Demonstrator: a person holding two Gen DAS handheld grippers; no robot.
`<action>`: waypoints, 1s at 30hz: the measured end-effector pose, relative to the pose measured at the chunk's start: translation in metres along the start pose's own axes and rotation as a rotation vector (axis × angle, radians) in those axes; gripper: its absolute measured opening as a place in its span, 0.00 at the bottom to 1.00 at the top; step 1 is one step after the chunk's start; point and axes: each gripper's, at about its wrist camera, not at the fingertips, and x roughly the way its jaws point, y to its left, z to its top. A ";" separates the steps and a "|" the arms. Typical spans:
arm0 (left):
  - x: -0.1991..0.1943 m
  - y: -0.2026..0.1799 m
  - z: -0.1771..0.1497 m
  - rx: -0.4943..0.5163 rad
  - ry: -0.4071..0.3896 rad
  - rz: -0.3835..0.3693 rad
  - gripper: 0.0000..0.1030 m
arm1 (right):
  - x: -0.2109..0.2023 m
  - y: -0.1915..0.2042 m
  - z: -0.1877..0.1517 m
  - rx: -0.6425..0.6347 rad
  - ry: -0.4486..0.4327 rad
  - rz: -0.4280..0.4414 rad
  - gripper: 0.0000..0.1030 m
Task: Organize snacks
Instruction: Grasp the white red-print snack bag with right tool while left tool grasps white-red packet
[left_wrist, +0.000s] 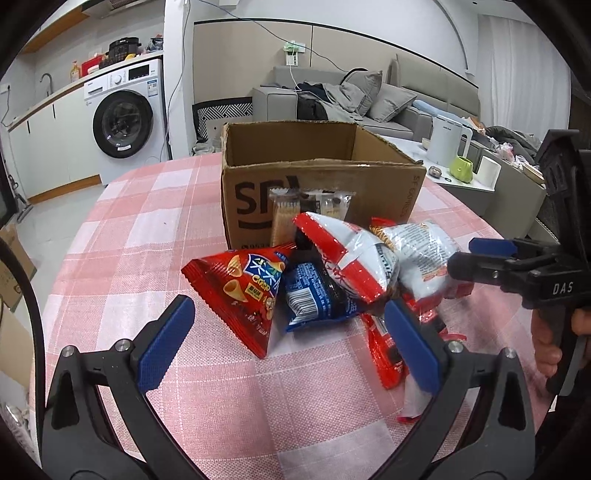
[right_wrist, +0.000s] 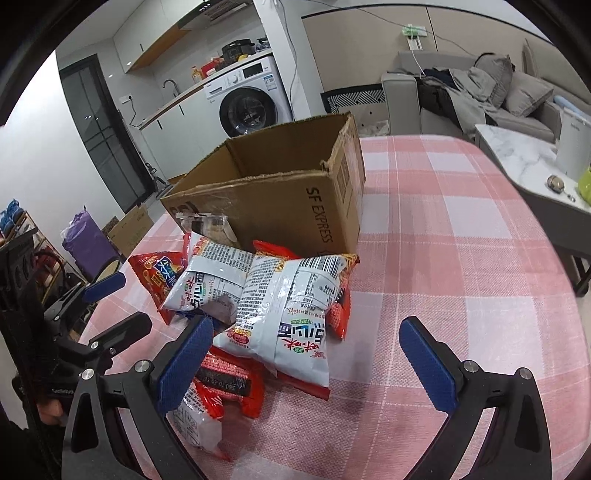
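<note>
Pink checked tablecloth (left_wrist: 147, 229) under snack bags (right_wrist: 284, 306), cardboard box (left_wrist: 317, 184) behind.

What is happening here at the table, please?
A person holds a gripper in each hand over a pile of snack bags on a pink checked tablecloth. An open cardboard box stands just behind the pile; its inside is mostly hidden. The left gripper and the right gripper are both open and hold nothing. No bag is lifted yet.
</note>
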 end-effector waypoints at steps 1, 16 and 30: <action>0.001 0.002 0.000 0.000 0.004 0.005 0.99 | 0.003 0.000 0.000 0.008 0.004 0.011 1.00; 0.008 0.006 0.000 -0.009 0.020 -0.001 0.99 | 0.026 -0.002 0.002 0.052 0.019 0.037 0.88; 0.008 -0.003 -0.003 0.018 0.022 -0.012 0.99 | 0.026 -0.001 0.004 0.052 0.009 0.071 0.52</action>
